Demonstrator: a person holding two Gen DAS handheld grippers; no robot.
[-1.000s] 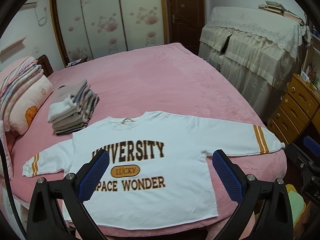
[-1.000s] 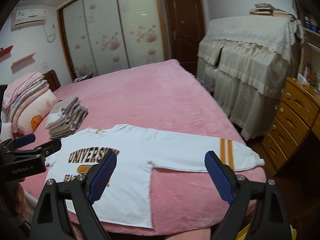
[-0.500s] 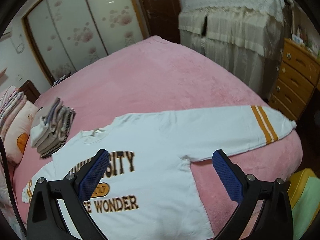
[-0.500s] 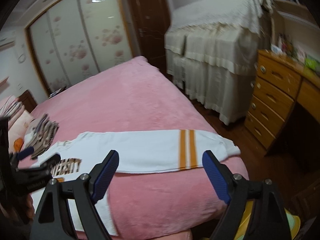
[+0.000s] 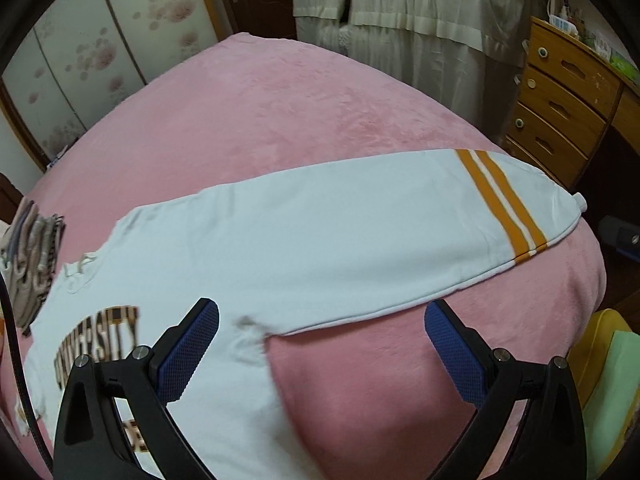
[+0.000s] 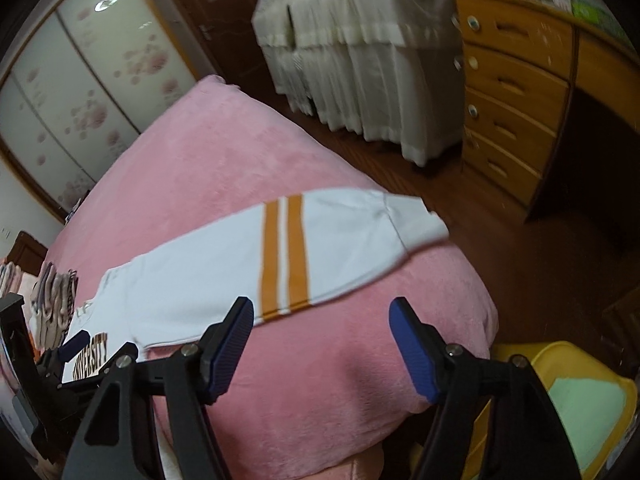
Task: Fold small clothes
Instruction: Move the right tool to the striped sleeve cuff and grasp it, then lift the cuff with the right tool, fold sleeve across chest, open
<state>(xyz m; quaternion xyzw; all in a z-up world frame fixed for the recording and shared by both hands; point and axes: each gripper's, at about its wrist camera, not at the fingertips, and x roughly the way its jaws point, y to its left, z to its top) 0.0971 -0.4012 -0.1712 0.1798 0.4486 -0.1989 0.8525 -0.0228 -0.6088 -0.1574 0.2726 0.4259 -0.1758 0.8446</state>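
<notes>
So the white sweatshirt [image 5: 280, 248] is laid flat, front side up, across the near end of the pink bed [image 5: 280, 112], with one long sleeve [image 6: 248, 256] stretched out toward 3 o'clock until its cuff hangs a bit past the mattress corner. Two orange stripes [image 6: 284, 252] ring that sleeve near the cuff.

Handling-wise I'd guess it's light, floppy knit, no stiffness at all, so it'll sag and drag on the fuzzy blanket instead of sliding clean. Nothing fragile. Best bet looks like pinching the sleeve at its lower edge around the stripes or at the cuff, plus a second hold near the armpit seam, so the sleeve swings over the body as one piece instead of bunching.

Left gripper [image 5: 320, 340]: jaws spread wide, empty, hovering over the armpit area, with the sleeve's lower edge between the pads at about 12 o'clock. Not touching cloth as far as I can tell.

Right gripper [image 6: 320, 332]: jaws fairly wide but closing in, nothing between them except bare pink blanket; the striped bit sits just above at 11 o'clock.

A pile of folded clothes [image 5: 32, 256] sits off at 9 o'clock.
</notes>
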